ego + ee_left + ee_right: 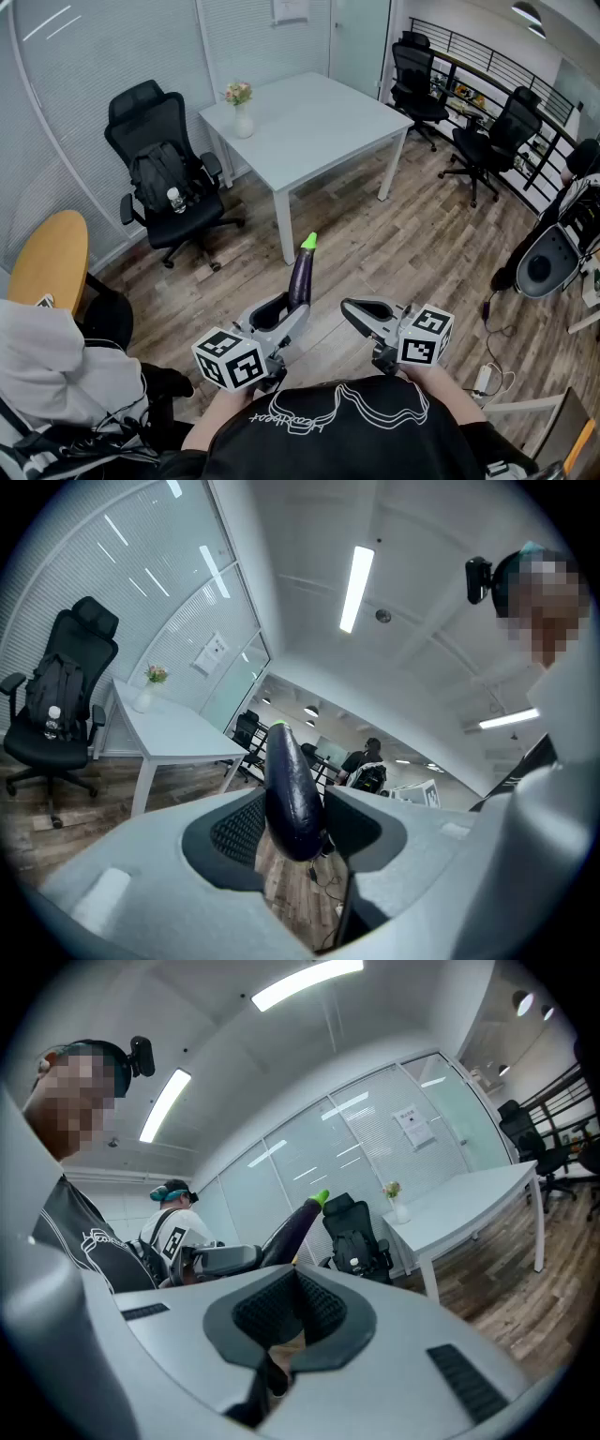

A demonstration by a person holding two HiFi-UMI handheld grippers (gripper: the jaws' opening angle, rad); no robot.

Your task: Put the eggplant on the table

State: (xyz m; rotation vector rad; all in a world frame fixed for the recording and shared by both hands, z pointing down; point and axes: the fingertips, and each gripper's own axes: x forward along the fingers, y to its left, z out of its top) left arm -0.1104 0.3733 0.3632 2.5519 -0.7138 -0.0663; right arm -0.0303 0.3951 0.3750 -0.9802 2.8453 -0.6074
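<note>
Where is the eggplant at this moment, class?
In the head view the eggplant stands roughly upright, left of centre, clamped in the left hand-held gripper over the wooden floor, short of the white table with the flower vase.

I see the eggplant (301,277) clamped in the left tongs (287,314), which grip its fat lower end. It's long, glossy, dark purple, standing near upright with the green stem cap on top. It's in the air over the wood floor (412,244), not on the tabletop. The table (319,122) is white and rectangular, well apart from the eggplant, with its near corner closest.
</note>
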